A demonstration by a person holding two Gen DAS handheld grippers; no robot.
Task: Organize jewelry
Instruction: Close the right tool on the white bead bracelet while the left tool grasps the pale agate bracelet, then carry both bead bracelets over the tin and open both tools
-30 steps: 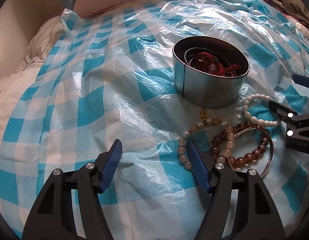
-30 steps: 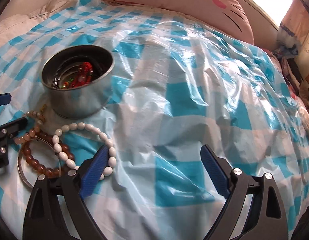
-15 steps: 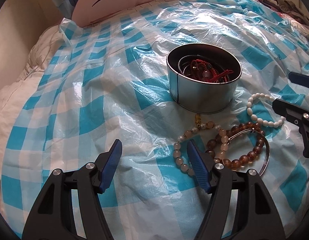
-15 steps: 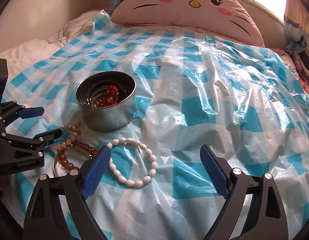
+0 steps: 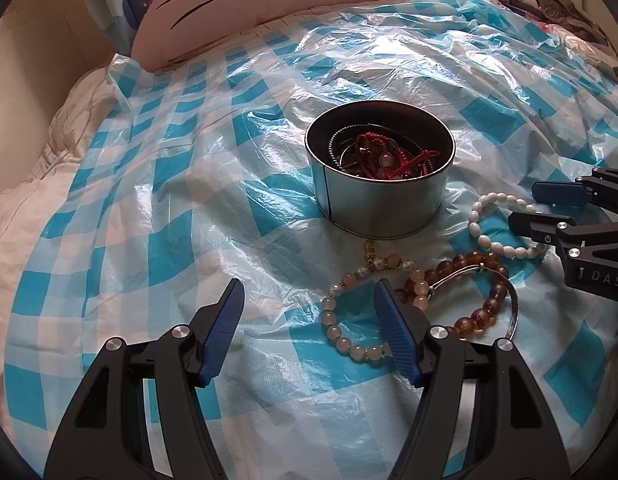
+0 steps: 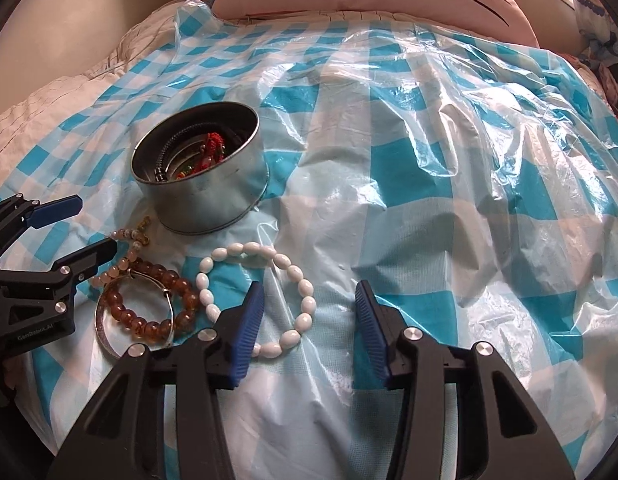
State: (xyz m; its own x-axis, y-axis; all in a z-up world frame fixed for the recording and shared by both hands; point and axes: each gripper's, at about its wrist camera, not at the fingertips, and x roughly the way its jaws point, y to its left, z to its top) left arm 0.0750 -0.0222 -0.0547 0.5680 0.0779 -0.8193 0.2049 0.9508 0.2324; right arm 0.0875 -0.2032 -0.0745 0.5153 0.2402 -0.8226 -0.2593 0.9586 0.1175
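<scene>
Both the left gripper [image 5: 309, 316] and right gripper [image 6: 309, 316] gape empty; next, seemingly, the right pinches the white bead bracelet [image 6: 305, 300] for the tin [image 6: 213, 196].

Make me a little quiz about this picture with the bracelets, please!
1. True or false: the white bracelet is inside the tin.
2. Which bracelet lies on top of the silver bangle? A) white B) amber C) red
3. Fill in: both the left hand-held gripper and the right hand-held gripper are ____ and hold nothing.

Key: 1 false, it lies on the checked sheet beside the tin. 2 B, the amber bracelet. 3 open.
</scene>
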